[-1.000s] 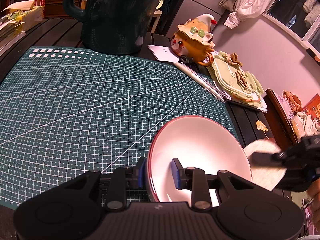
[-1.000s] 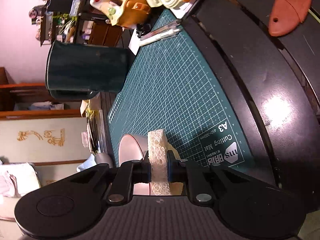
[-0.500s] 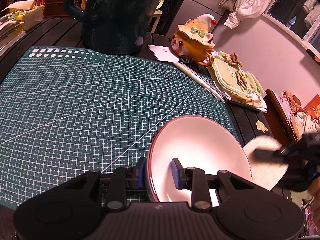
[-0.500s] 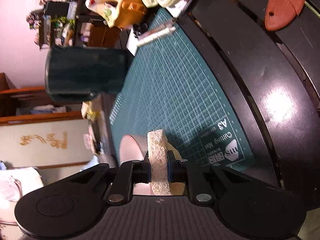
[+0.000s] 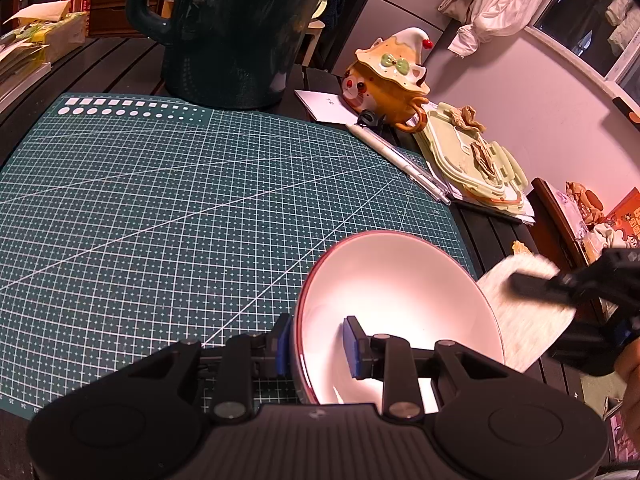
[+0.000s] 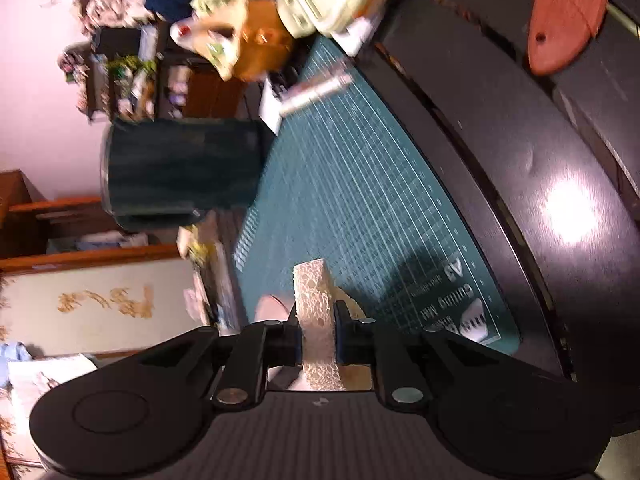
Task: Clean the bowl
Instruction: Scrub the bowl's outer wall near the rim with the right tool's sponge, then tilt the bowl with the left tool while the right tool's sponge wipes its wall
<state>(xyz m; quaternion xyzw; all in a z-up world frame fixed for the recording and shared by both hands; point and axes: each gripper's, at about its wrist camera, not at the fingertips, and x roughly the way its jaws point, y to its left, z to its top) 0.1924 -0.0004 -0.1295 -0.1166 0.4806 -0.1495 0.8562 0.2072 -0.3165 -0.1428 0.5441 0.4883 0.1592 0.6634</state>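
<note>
A white bowl point(image 5: 400, 292) with a red rim is tilted up at the near right corner of the green cutting mat point(image 5: 160, 208). My left gripper point(image 5: 318, 344) is shut on the bowl's rim, one blue pad inside and one outside. Just right of the bowl, my right gripper point(image 5: 520, 282) is shut on a pale round sponge point(image 5: 528, 312). In the right wrist view the sponge point(image 6: 316, 320) stands edge-on between that gripper's point(image 6: 317, 334) pads, and a small part of the bowl point(image 6: 272, 310) shows to its left.
A large dark green pitcher point(image 5: 236, 28) stands behind the mat. An orange cat-shaped mug point(image 5: 384, 80), a pen point(image 5: 400, 160) and a pale green lid point(image 5: 468, 160) lie at the back right. A red-brown oval piece point(image 6: 564, 16) rests on the dark table point(image 6: 540, 184).
The right gripper with the sponge has shifted slightly beside the bowl, and its view has turned and blurred. The left gripper and the bowl have stayed still.
</note>
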